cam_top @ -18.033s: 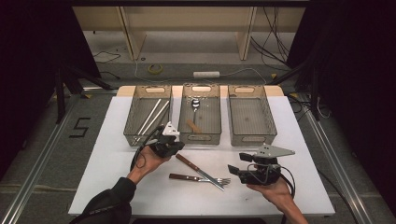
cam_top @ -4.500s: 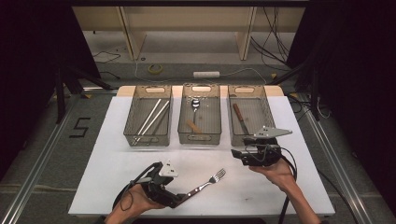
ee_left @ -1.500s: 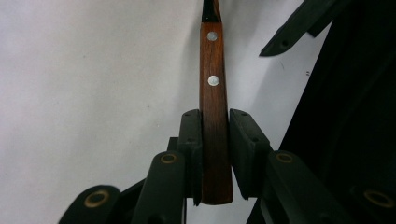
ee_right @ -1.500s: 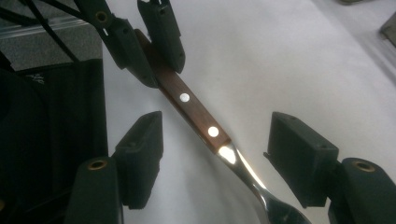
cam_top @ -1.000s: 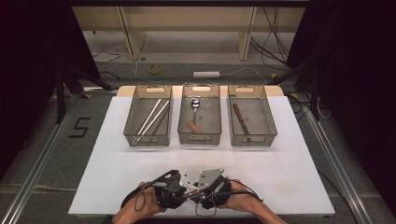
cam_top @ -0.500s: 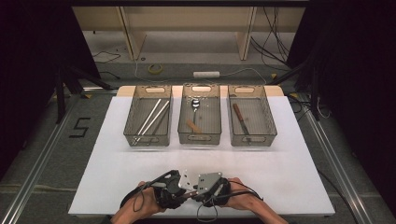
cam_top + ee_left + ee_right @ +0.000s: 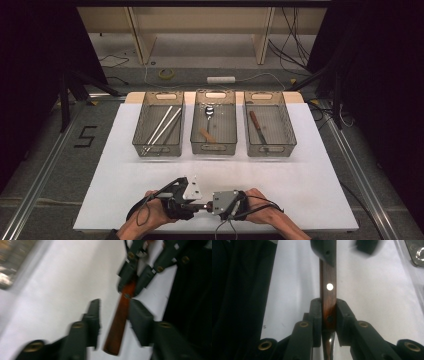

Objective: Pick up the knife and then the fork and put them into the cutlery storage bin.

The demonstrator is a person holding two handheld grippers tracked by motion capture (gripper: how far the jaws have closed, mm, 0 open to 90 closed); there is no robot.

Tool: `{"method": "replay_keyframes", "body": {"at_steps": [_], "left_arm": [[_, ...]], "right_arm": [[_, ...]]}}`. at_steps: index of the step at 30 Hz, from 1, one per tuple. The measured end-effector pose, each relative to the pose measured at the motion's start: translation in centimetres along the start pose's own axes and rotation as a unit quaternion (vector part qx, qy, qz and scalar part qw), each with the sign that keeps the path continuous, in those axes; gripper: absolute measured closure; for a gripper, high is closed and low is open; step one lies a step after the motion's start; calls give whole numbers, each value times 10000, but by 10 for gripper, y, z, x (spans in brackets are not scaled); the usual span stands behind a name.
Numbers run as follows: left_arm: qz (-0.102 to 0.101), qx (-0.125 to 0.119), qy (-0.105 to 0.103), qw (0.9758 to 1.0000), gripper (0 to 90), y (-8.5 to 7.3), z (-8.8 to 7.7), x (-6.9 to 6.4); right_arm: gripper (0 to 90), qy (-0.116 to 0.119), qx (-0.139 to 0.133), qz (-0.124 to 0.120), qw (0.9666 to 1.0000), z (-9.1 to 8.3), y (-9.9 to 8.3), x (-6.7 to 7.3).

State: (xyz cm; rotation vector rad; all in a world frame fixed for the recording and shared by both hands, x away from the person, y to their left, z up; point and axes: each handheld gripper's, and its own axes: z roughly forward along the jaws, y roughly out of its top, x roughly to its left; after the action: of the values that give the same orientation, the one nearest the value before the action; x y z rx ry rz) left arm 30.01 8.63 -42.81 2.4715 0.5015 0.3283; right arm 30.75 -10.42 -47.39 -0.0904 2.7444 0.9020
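Observation:
A fork with a brown wooden handle [image 7: 328, 277] is held level just above the white table [image 7: 310, 175], near its front edge. My right gripper [image 7: 329, 302] is shut on the handle; its jaws have just been closing and the pads press both sides. My left gripper [image 7: 116, 305] faces it, and its jaws have just been opening, so the handle [image 7: 120, 320] lies loosely between them. In the high view the left gripper [image 7: 196, 206] and right gripper [image 7: 207, 206] meet tip to tip. The fork's tines are hidden.
Three mesh bins stand in a row at the back of the table: the left bin [image 7: 158, 150] holds long metal sticks, the middle bin [image 7: 213, 148] a spoon [image 7: 209, 112], the right bin [image 7: 270, 150] a wooden-handled knife [image 7: 257, 127].
The left gripper's jaws have spread apart off the handle. The right gripper's jaws have come together onto it. Both hands stay near the front edge.

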Motion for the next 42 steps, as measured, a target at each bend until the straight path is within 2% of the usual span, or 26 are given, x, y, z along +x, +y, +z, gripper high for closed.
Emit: {"method": "replay_keyframes", "body": {"at_steps": [2, 4, 9, 14, 17, 19, 24, 27, 32, 34, 37, 42], "left_arm": [[-150, -217, 23, 9996, 388, -1, -3, 4], [-293, -440, 65, 9986, 340, -3, -7, 7], [-699, -1042, 129, 9920, 260, -8, -17, 15], [-808, -1319, 321, 9874, 214, -12, -23, 18], [-938, -1472, 361, 9840, 197, -14, -25, 19], [-1036, -1554, 340, 9818, 189, -15, -25, 21], [-1144, -1666, 376, 9786, 184, -20, -26, 25], [-1183, -1740, 403, 9768, 183, -22, -25, 26], [-1369, -1881, 355, 9719, 181, -27, -23, 27], [-1392, -1901, 387, 9711, 178, -29, -22, 27], [-1398, -1954, 411, 9698, 177, -31, -22, 28], [-1478, -2083, 437, 9658, 175, -33, -23, 29]], "right_arm": [[781, -24, 42, 47, 10000, -1, 0, 0], [781, -89, 79, 84, 9999, -2, -1, -3], [781, -271, 48, 293, 9992, -9, -6, -10], [780, -410, -8, 376, 9984, -17, -12, -18], [780, -541, -65, 464, 9974, -22, -15, -23], [780, -585, -77, 576, 9966, -25, -17, -26], [780, -723, -121, 871, 9935, -32, -22, -32], [780, -788, -151, 926, 9925, -36, -25, -37], [780, -888, -204, 1047, 9903, -42, -29, -40], [779, -916, -227, 1082, 9896, -44, -30, -41], [780, -991, -248, 1176, 9878, -47, -33, -44], [779, -1141, -312, 1388, 9832, -54, -39, -51]]}}
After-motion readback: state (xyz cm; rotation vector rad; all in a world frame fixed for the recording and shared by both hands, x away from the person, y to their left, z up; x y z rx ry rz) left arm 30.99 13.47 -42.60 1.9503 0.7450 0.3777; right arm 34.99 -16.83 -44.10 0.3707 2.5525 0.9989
